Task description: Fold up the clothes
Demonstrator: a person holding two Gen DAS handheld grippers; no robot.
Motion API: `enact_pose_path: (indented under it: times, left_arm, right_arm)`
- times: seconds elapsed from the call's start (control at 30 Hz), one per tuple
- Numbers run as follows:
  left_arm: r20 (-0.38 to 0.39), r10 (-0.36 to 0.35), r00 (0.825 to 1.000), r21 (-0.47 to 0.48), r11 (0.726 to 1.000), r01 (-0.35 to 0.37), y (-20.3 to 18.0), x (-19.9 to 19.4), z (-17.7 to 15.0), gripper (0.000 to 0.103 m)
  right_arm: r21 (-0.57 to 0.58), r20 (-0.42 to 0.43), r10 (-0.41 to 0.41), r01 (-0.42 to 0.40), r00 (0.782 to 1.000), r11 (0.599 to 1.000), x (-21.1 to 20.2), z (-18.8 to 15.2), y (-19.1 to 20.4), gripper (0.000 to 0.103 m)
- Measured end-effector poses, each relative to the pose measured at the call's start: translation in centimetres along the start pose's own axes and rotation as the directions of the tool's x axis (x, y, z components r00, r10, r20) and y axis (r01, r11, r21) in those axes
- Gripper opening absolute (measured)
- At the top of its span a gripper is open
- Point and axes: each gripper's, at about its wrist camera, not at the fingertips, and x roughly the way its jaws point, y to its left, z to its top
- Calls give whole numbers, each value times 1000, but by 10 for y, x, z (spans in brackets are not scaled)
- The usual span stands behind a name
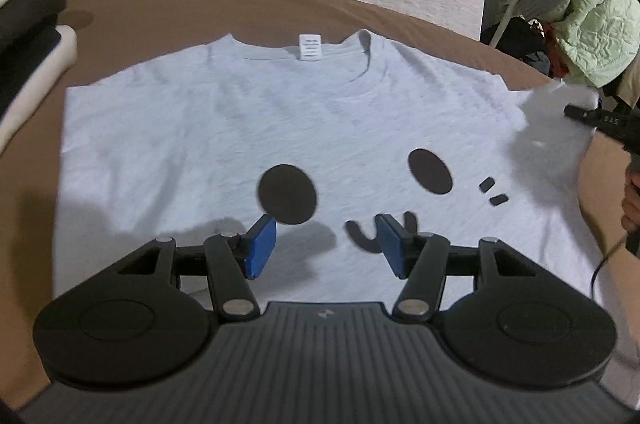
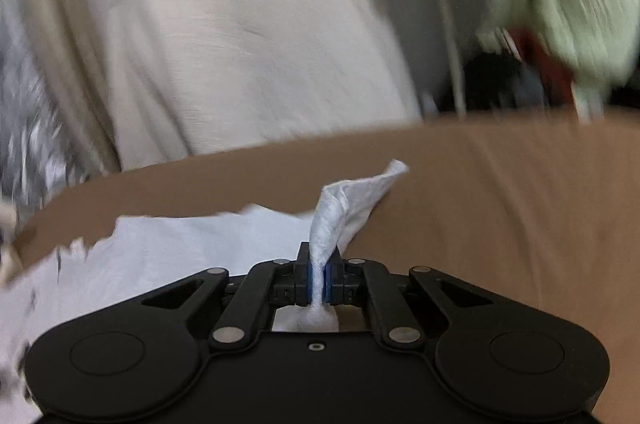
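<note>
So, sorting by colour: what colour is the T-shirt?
Light grey T-shirt with black face print; clearest in the left wrist view.

Left wrist view over shirt (image 1: 280, 112) — right low, close, shared.

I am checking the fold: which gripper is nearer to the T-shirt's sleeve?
Right. The right gripper is shut on the sleeve; the left gripper hovers open over the T-shirt chest print.
</note>
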Motion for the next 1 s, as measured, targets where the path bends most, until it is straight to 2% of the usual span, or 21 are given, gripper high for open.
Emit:
enact_pose_path:
  times: [0.03, 0.1, 0.13, 0.2, 0.27, 0.3, 0.33, 0.37, 0.43, 0.53, 0.6, 0.67, 0.73, 0.77, 0.83, 0.9, 1.0]
  left_arm:
    - [-3, 1, 1000, -3, 1000, -1, -1, 2, -2, 56]
    - [-8, 5, 1000, -6, 1000, -5, -3, 5, -8, 57]
    - [-16, 8, 1000, -5, 1000, -8, -3, 7, -11, 58]
    - [-34, 17, 999, -4, 1000, -17, -1, 12, -18, 58]
    - [-43, 18, 999, -17, 1000, -19, 4, 13, -23, 58]
    - [-44, 16, 999, -20, 1000, -17, 6, 12, -25, 58]
    - [-44, 14, 999, -22, 1000, -15, 9, 11, -25, 58]
    - [-43, 14, 999, -23, 1000, -15, 10, 10, -25, 59]
    - [-38, 16, 999, -27, 999, -17, 12, 7, -24, 63]
    - [-24, 5, 1000, -30, 1000, -5, 12, 4, -24, 65]
    - [-14, -12, 1000, -27, 1000, 12, 8, 4, -22, 66]
    - [-7, -36, 999, -16, 999, 35, -3, 5, -16, 66]
    - [4, -67, 998, 24, 997, 67, -20, 3, -9, 67]
    - [17, -77, 997, 49, 996, 76, -29, 1, -7, 68]
    - [49, -84, 995, 72, 994, 80, -43, -3, -3, 74]
    - [44, -109, 993, 65, 992, 106, -53, -1, 2, 74]
    - [28, -145, 989, 26, 989, 144, -57, 5, 8, 74]
  right_arm:
    - [-106, 25, -8, 11, 1000, 994, -8, 2, 23, 8]
    - [-309, 43, 25, -10, 999, 951, -20, -4, 69, 8]
    - [-415, 22, 58, -44, 998, 909, -24, -12, 95, 8]
    - [-564, -78, 109, -134, 991, 815, -24, -39, 134, 8]
    - [-657, -182, 139, -225, 973, 720, -23, -64, 163, 8]
    - [-669, -216, 150, -259, 965, 697, -24, -73, 170, 8]
    - [-675, -244, 161, -287, 956, 680, -26, -81, 176, 16]
    - [-673, -251, 168, -297, 953, 677, -29, -86, 178, 20]
    - [-631, -241, 190, -302, 952, 715, -37, -83, 171, 35]
    - [-533, -255, 265, -364, 930, 764, -51, -73, 147, 41]
    - [-488, -286, 328, -432, 900, 759, -65, -71, 131, 41]
    - [-483, -313, 346, -462, 885, 744, -76, -71, 122, 41]
    - [-485, -313, 338, -456, 887, 747, -83, -71, 113, 44]
    - [-449, -296, 338, -443, 893, 776, -84, -68, 106, 48]
    - [-339, -252, 343, -415, 905, 844, -83, -62, 88, 71]
    - [-153, -231, 374, -413, 898, 898, -69, -54, 68, 74]
    - [34, -200, 378, -379, 904, 925, -41, -47, 51, 74]
